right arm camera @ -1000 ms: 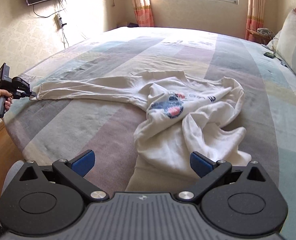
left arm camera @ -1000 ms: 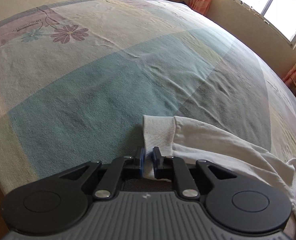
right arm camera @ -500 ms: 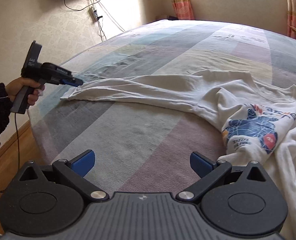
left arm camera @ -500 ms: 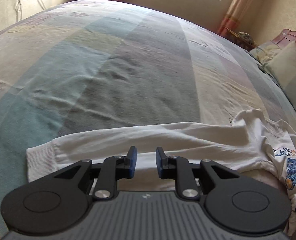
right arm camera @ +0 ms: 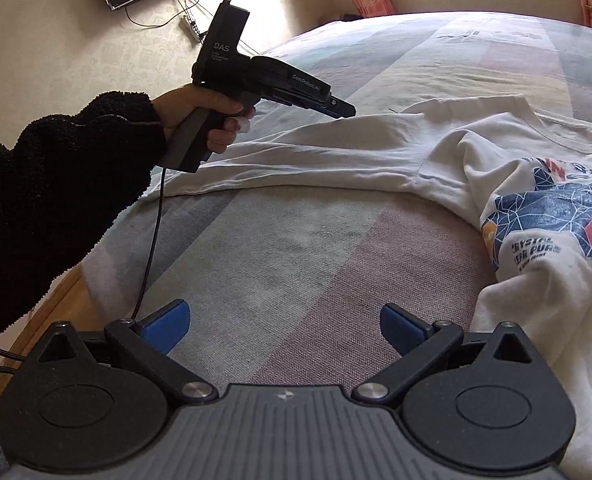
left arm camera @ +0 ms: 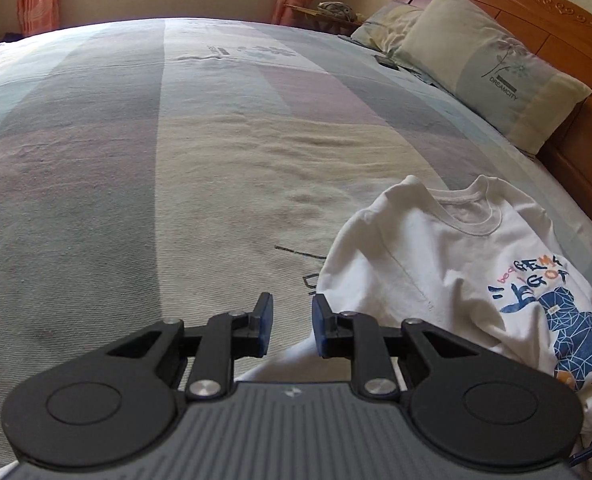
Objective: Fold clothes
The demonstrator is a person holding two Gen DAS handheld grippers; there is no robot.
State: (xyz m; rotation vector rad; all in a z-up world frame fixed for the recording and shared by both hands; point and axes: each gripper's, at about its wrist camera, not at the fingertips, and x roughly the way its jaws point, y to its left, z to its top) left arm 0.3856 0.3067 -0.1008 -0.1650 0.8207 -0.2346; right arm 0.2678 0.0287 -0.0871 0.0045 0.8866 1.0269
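Sweatshirt (left arm camera: 435, 264): one, on bed (left arm camera: 176, 152); two pillows (left arm camera: 483, 64); left gripper (left arm camera: 288, 330), right gripper (right arm camera: 282, 330) both apart, empty.

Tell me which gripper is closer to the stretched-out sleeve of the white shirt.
Left. The left gripper hangs just above the sleeve, fingers slightly apart. The right gripper is wide open over bare bedspread, short of the sleeve.
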